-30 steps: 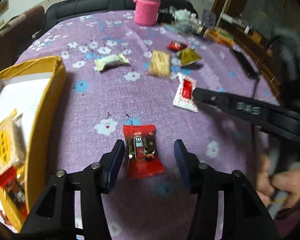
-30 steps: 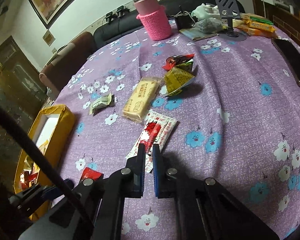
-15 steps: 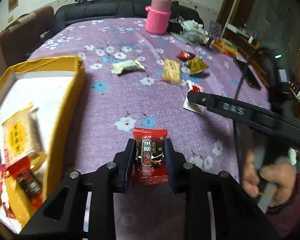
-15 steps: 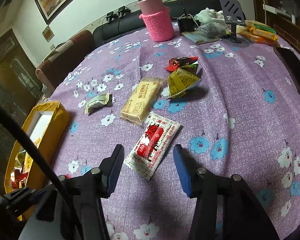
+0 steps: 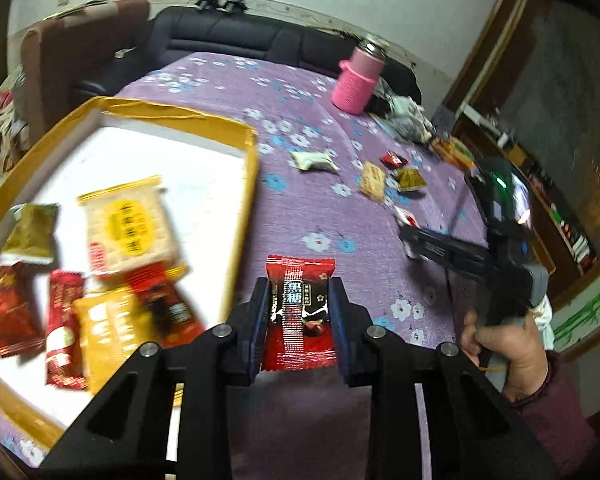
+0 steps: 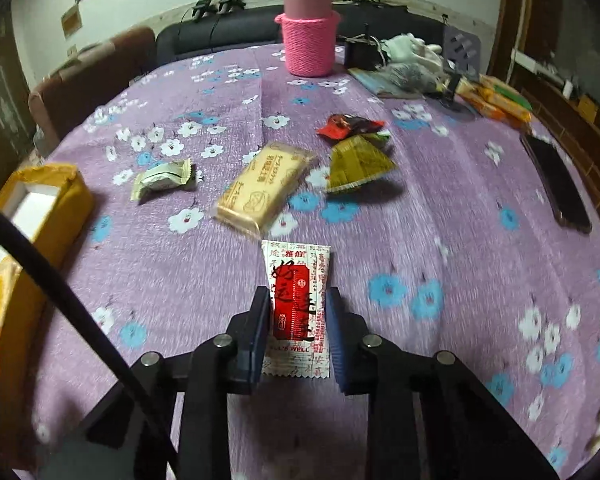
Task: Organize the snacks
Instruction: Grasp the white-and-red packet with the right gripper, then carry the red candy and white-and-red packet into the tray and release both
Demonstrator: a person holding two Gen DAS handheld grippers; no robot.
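Observation:
My left gripper point(image 5: 299, 308) is shut on a red candy packet point(image 5: 300, 312) and holds it in the air beside the right wall of the yellow box point(image 5: 236, 216), which holds several snack packets. My right gripper point(image 6: 299, 316) has closed in on a white-and-red sachet point(image 6: 298, 300) that lies on the purple tablecloth; both fingers touch its sides. Further back lie a beige biscuit pack point(image 6: 262, 190), a pale green candy point(image 6: 162, 178), a yellow-green pouch point(image 6: 356, 164) and a red wrapper point(image 6: 350, 126).
A pink-sleeved flask point(image 6: 309, 26) stands at the table's far side. A dark phone point(image 6: 556, 182) lies near the right edge. Clutter and packets point(image 6: 496, 100) sit at the back right. A sofa point(image 5: 236, 46) is behind the table.
My left gripper closed on the red candy packet, lifted it and moved it towards the yellow box. My right gripper opened, moved over the white-and-red sachet and closed on its sides.

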